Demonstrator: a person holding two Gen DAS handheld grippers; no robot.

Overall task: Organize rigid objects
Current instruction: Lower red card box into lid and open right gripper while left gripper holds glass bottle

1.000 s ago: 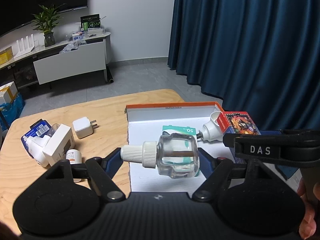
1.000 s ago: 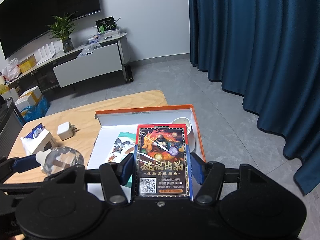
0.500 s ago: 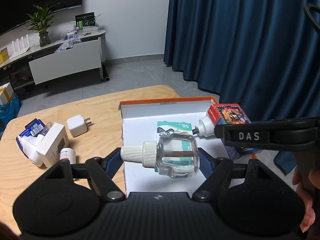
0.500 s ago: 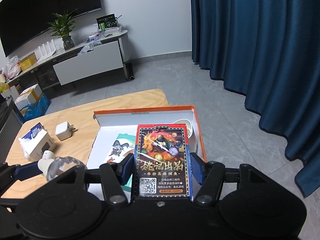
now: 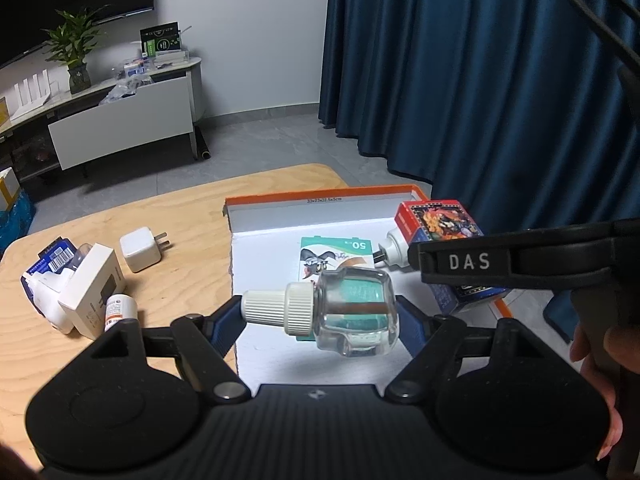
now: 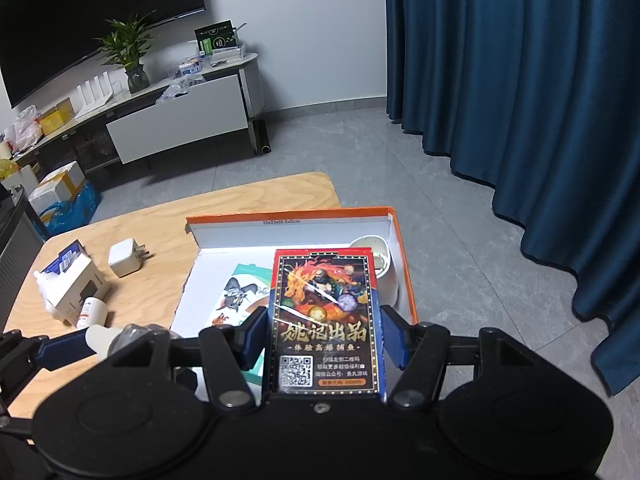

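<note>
My left jaws clamp the bottle point(image 5: 352, 312), right jaws the card box point(image 6: 326, 320), both over the tray point(image 6: 402, 264); charger point(image 5: 141, 249) and boxes remain beyond-left.

one glass bottle point(image 5: 354, 312), one card box point(image 6: 326, 320), one charger point(image 5: 141, 249), one orange tray point(image 5: 320, 200)

bottle point(image 5: 354, 312) clear glass, white ribbed cap | card box point(image 6: 326, 316) black face, red-orange figure art, gold script, red edge | tray point(image 5: 320, 200) orange rim, white inside | worktop point(image 5: 192, 216) pale wood grain | curtain point(image 5: 480, 80) deep blue | charger point(image 5: 140, 249) white
</note>
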